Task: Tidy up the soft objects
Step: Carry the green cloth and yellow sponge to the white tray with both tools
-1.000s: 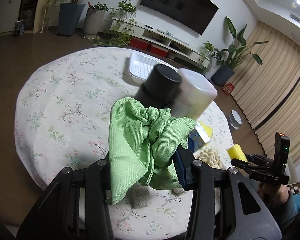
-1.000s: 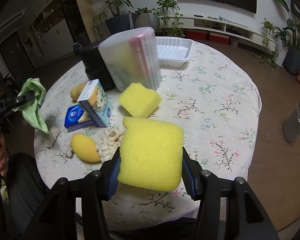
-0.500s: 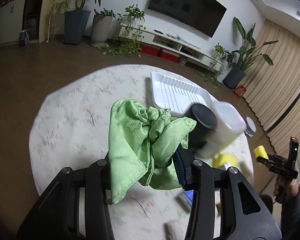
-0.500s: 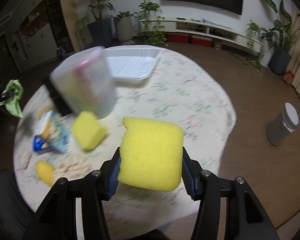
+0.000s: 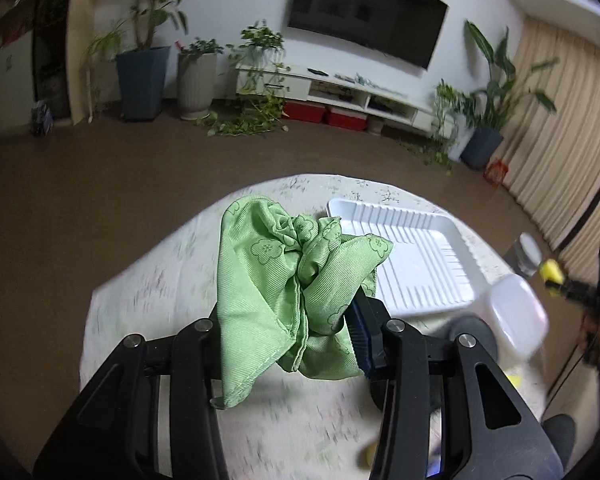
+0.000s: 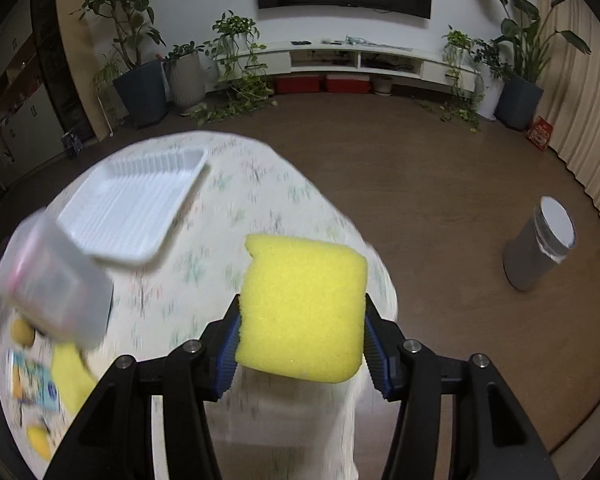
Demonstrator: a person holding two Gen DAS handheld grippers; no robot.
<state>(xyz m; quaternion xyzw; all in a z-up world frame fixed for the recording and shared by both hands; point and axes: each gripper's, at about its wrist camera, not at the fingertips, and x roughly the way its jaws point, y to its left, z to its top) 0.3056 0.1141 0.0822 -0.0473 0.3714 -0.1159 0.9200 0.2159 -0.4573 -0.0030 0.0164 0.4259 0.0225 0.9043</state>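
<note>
Filling the lower half of both views, the round table (image 5: 148, 280) wears a pale floral cloth and stands on a brown floor; behind it a dark television (image 5: 364, 12) hangs on the white wall above a low white cabinet (image 6: 352, 58), with potted plants on either side and beige curtains at three o'clock. A grey bin (image 6: 540, 248) stands on the floor at three o'clock in the right wrist view. On the table the ribbed white tray (image 5: 416, 256) holds nothing that can be seen; just beside it, towards five o'clock in the left wrist view, a blurred translucent tub (image 5: 516, 320) stands, its contents unreadable. The left gripper (image 5: 296, 340) is clamped on a bunched green cloth (image 5: 284, 284), held above the table with the tray at two o'clock behind it. The right gripper (image 6: 300, 344) squeezes a yellow sponge (image 6: 304, 304) between its blue pads, over the table's edge. Another yellow sponge (image 6: 70, 376), a blue carton (image 6: 36, 384) and small yellow pieces lie blurred at eight o'clock.
</note>
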